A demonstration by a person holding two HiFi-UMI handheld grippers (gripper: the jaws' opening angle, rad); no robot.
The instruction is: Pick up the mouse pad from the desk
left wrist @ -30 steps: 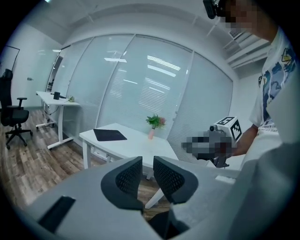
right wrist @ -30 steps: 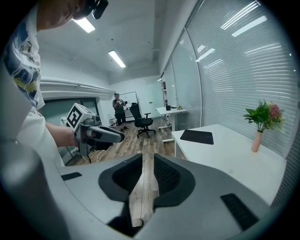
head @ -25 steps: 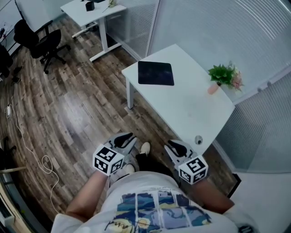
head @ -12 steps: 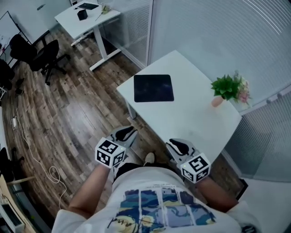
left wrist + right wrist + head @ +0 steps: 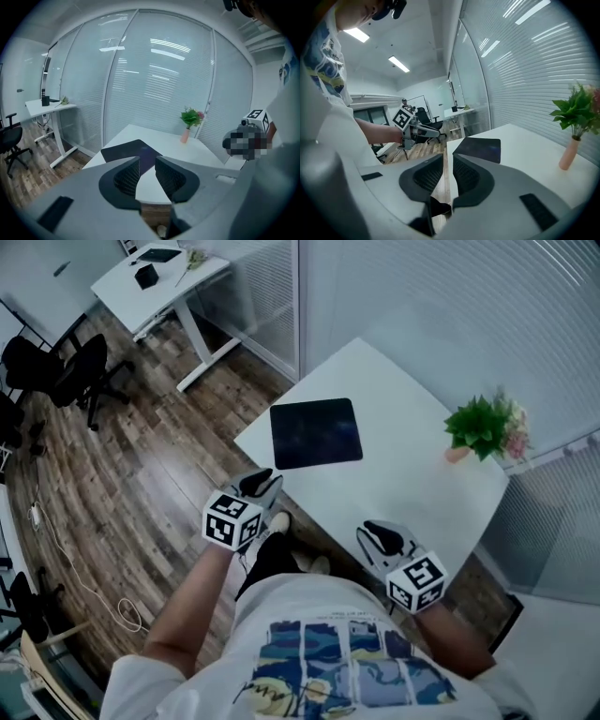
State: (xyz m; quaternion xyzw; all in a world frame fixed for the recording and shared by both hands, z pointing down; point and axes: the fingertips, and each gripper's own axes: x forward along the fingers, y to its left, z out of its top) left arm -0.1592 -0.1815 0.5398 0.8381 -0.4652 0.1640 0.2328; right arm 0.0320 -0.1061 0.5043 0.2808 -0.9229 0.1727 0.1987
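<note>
The black rectangular mouse pad [image 5: 316, 433] lies flat on the white rectangular worktop [image 5: 408, 479], close to its left corner, and neither claw touches it. At the worktop's far right side stands a small green plant with pink flowers in a pale pink vase [image 5: 480, 426], well apart from the pad.

The left claw [image 5: 263, 483] hovers just beside the worktop's near edge, over the brown wooden plank floor [image 5: 150, 465], and points towards the pad. Its jaws have just been opening and stand released, with nothing between them. The right claw [image 5: 378, 532] hangs at the same edge further right. Its jaws are a narrow gap apart and also empty.

A second white desk [image 5: 159, 276] and a black office chair [image 5: 80, 371] stand well off to the upper left.
</note>
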